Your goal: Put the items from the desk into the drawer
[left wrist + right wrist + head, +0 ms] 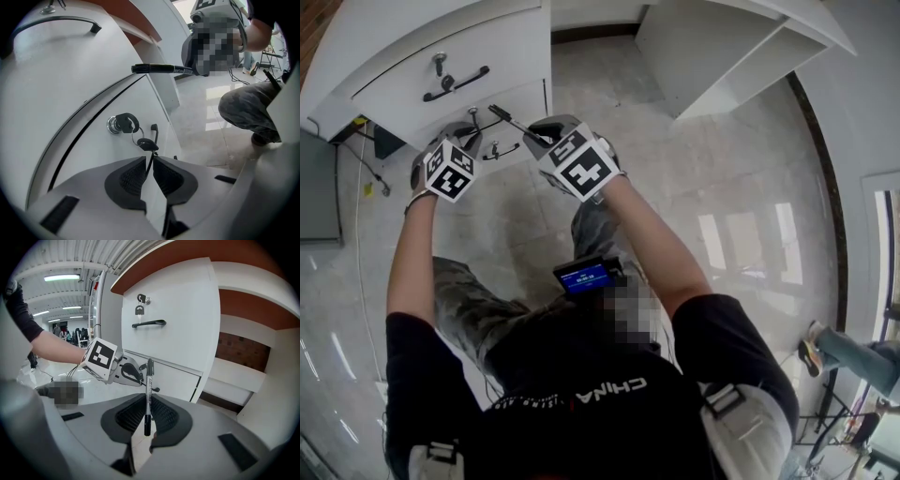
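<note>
The white two-drawer desk pedestal (403,52) stood before the crouched person, both of whose forearms (411,253) were stretched forward to it, side by side.

The left gripper (150,165) was at the lower drawer (140,105). Its pads were pressed almost together, pinching that drawer's thin black handle (153,133).

The right gripper (147,411) was held just beside the left one. Its pads were clamped on a black-and-silver marker pen (148,390), which pointed toward the pedestal and was clear of the drawers.

Only the left gripper view showed the black key (123,123) in the lower lock, with a second key hanging off its ring. Only the right gripper view showed the upper drawer (173,301) square-on, with its black bar handle (149,323) and a hanging key (140,309).
</note>
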The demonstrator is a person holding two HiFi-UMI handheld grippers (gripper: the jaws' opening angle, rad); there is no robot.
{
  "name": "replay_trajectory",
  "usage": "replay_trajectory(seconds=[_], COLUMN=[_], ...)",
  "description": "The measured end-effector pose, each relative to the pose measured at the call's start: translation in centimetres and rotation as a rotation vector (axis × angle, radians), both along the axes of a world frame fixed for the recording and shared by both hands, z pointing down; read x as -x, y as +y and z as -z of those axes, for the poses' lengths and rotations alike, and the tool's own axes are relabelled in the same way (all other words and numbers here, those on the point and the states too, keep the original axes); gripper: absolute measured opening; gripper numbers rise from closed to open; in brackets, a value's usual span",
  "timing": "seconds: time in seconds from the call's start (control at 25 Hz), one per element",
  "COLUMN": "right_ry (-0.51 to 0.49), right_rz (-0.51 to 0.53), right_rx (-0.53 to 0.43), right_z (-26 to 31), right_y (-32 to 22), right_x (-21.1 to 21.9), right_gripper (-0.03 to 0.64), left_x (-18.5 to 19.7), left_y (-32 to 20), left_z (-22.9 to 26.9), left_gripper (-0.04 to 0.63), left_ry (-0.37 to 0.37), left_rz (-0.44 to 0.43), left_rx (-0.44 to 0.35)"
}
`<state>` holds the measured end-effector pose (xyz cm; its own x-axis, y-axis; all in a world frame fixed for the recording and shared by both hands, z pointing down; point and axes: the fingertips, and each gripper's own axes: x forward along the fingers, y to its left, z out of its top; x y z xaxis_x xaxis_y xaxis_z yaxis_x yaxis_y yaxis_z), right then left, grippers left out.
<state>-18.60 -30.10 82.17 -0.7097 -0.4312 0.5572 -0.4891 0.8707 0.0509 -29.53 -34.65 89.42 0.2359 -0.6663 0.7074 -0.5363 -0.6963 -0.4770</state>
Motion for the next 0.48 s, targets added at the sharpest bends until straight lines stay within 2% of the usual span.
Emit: replay_trajectory(seconds=[0.2, 0.48], right_ry=[-0.001, -0.009], right_rz=[0.003, 0.009], right_rx=[0.014, 0.022], right_z=[-0.3, -0.4], right_y=[0.3, 0.8], right_x=[0.0, -0.2], right_gripper=[0.048, 0.048], left_x=[-0.1, -0.8], left_y=[0.1, 1.1], left_z=[0.1, 0.3], left_gripper=[0.048, 0.044], left_ry=[0.02, 0.051], left_rz=[-0.002, -0.005], left_rx=[0.04, 0.049])
